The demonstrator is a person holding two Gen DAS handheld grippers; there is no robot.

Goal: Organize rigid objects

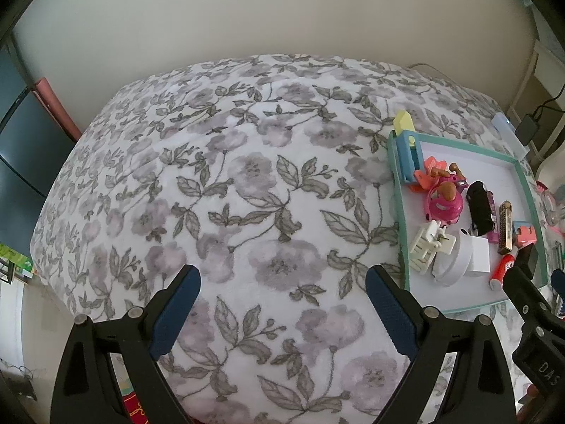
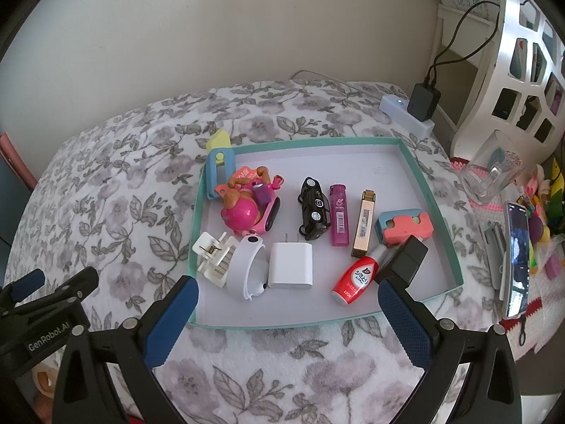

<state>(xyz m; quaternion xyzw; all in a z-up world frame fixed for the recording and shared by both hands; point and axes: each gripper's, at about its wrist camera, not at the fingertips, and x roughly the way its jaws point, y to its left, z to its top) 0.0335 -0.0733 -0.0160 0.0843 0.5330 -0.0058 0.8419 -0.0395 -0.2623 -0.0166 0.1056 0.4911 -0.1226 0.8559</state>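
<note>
Left tongs (image 1: 282,314) wide open, empty, hang over bare floral bed (image 1: 229,183). Right tongs (image 2: 287,312) wide open, empty, face teal tray (image 2: 420,176) on bed, likely picking next item. Tray groups small goods: one pink toy (image 2: 243,208), one black car (image 2: 312,208), one white charger (image 2: 291,265), one red tube (image 2: 355,277), two foam holders.

White blanket (image 2: 116,190) printed with grey-lilac flowers and grey leaves. Teal-rimmed tray (image 2: 416,162) with a white floor. In it: a black toy car (image 2: 313,208), a magenta lighter (image 2: 338,212), a gold one (image 2: 364,224), a white charger (image 2: 291,270), a red-and-white tube (image 2: 355,275), and a hot-pink toy scooter (image 2: 247,208), its rider perhaps orange
</note>
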